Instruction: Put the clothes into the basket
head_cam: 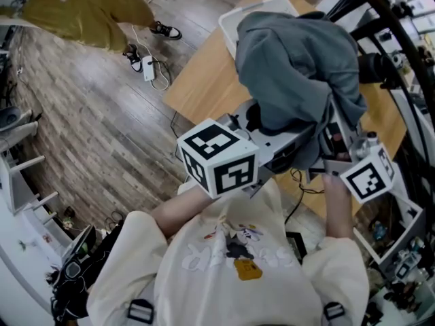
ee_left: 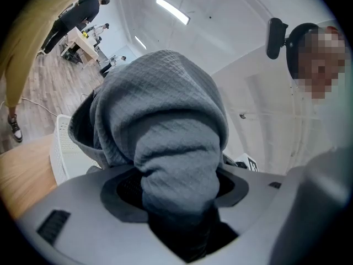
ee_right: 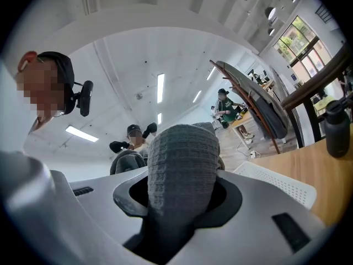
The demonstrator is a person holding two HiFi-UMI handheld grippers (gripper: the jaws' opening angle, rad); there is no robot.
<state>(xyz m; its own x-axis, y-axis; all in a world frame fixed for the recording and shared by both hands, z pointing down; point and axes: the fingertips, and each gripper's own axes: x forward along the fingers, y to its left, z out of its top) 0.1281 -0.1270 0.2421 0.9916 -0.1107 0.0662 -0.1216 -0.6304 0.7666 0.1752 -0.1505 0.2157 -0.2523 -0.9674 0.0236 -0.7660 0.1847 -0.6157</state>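
A grey waffle-knit garment (head_cam: pixel 299 66) hangs bunched in the air over the wooden table (head_cam: pixel 204 80), held up by both grippers. My left gripper (head_cam: pixel 272 136) is shut on a thick fold of the garment (ee_left: pixel 176 142), and the cloth fills the gap between its jaws and hides the fingertips. My right gripper (head_cam: pixel 327 147) is shut on another fold of the garment (ee_right: pixel 182 164) in the same way. The white perforated basket (head_cam: pixel 262 11) stands on the table just beyond the garment. It shows at the left of the left gripper view as the basket (ee_left: pixel 62 148) and at the right of the right gripper view as the basket (ee_right: pixel 276 182).
A person in a mustard coat (head_cam: pixel 81 9) stands on the wood floor at the upper left, near a power strip and cable (head_cam: pixel 149 68). A dark rack (head_cam: pixel 401 53) with gear crowds the table's right side. A grey bottle (ee_right: pixel 337 127) stands on the table.
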